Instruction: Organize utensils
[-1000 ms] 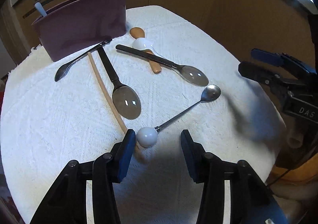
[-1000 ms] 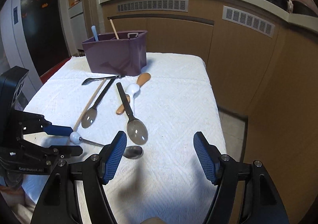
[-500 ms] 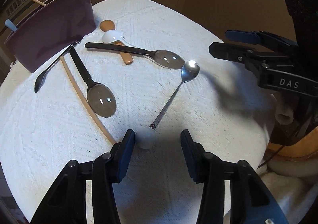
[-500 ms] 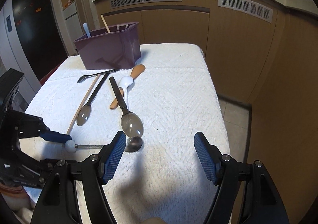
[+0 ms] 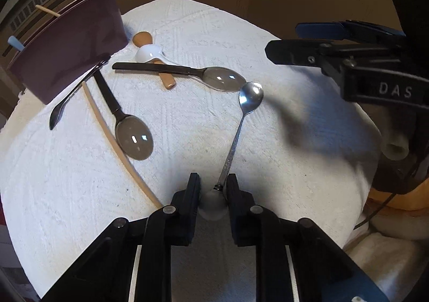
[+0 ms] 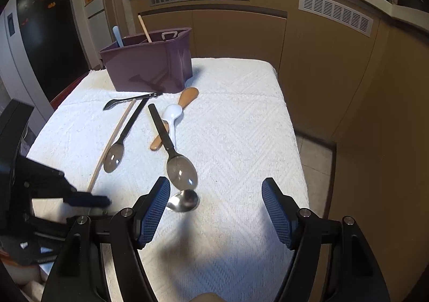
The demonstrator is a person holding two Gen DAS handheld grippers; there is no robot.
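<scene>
The left gripper (image 5: 213,189) jaws are closing on the white ball end of the metal spoon (image 5: 236,141) – bowl resting on the worktop (image 5: 281,168). Beyond, the right gripper (image 6: 215,211) – lettered "DAS" – stands wide open, empty.

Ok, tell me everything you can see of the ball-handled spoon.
The spoon looks like polished metal: a small oval bowl, a thin patterned stem, and a white ball at the handle end. It lies on the white towel, bowl near the tip of a black-handled spoon; touching cannot be told. The left tool is closing, its pads against the ball.
</scene>
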